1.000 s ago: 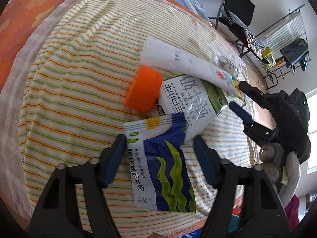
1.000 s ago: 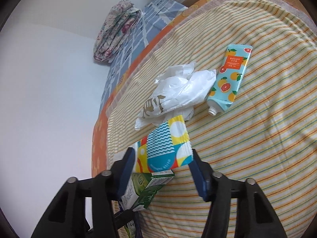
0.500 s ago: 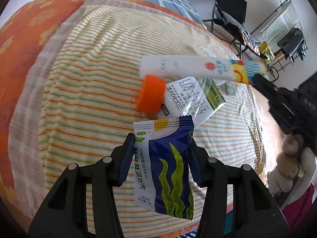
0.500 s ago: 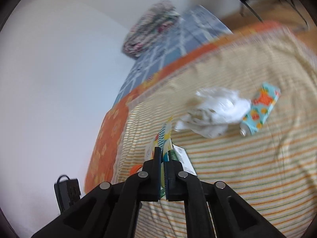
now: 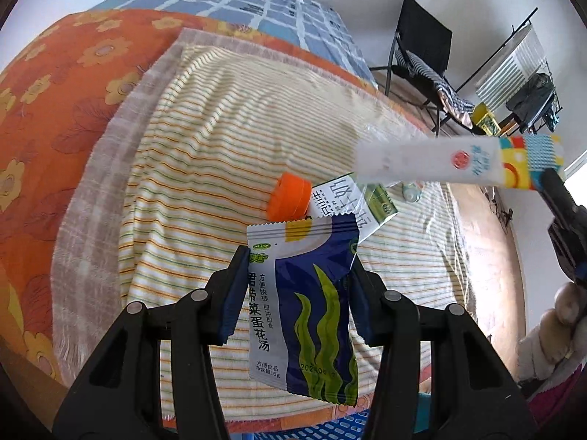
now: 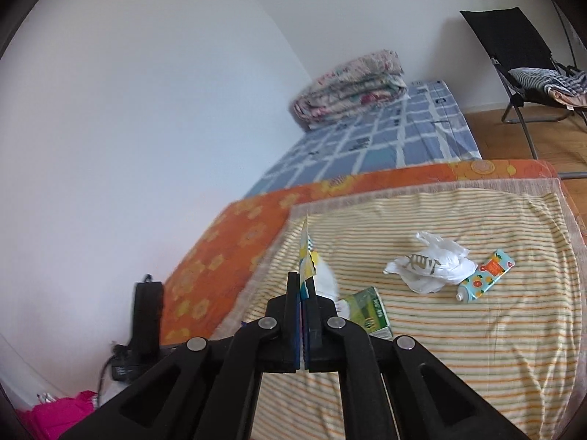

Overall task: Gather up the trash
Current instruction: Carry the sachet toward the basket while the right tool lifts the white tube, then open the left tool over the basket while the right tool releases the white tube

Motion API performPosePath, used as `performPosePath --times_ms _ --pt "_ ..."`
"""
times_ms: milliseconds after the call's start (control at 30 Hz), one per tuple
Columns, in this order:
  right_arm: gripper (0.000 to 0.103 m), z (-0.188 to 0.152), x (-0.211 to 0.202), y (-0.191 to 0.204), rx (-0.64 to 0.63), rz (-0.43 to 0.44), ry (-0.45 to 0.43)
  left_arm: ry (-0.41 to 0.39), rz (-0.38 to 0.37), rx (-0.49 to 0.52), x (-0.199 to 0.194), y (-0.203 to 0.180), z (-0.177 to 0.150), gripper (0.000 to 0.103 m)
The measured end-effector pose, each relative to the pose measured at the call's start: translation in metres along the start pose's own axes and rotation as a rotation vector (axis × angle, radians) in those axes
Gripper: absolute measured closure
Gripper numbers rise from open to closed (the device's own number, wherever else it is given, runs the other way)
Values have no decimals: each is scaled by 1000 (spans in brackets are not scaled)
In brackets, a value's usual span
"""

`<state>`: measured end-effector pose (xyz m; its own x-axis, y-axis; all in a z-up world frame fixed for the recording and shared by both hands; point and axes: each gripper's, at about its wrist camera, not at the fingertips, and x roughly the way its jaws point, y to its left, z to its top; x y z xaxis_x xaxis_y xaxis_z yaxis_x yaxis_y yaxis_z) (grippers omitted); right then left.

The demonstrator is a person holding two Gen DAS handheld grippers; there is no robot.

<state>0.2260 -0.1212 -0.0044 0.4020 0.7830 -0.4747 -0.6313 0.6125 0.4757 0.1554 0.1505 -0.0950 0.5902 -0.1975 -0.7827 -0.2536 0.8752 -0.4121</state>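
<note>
Lengthwise, the soup packet (image 5: 308,300) hangs pinched in the left gripper (image 5: 293,293) jaws; the right gripper (image 6: 302,315) jaws clamp the long wrapper (image 5: 458,161) level above the bed (image 5: 205,139).

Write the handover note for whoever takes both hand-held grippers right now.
Left hand-held gripper: shut on the blue soup packet, lifted off the striped blanket.
Right hand-held gripper: shut on the long white wrapper, held in the air.
On the blanket: orange cap, green-and-white carton, crumpled white plastic bag, fruit-print tube.
Done: two pieces picked up.
Left: drop both in the trash, which is not in view, then collect the other four.
</note>
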Motion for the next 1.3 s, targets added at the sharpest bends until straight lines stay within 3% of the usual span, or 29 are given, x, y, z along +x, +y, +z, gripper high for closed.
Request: performPosePath --times_ms 267,500,867,1300 --pt "103 -15 -47 26 -31 50 -7 -30 -38 22 -26 -14 -13 52" --pt "103 -43 -80 40 -43 91 39 -40 -51 61 -38 -32 -32 52" --pt "103 -95 -112 36 -19 149 149 -63 -43 147 -50 -62 -73 52" --pt "103 -146 -139 26 18 181 237 -10 -61 232 -37 -91 -127 52"
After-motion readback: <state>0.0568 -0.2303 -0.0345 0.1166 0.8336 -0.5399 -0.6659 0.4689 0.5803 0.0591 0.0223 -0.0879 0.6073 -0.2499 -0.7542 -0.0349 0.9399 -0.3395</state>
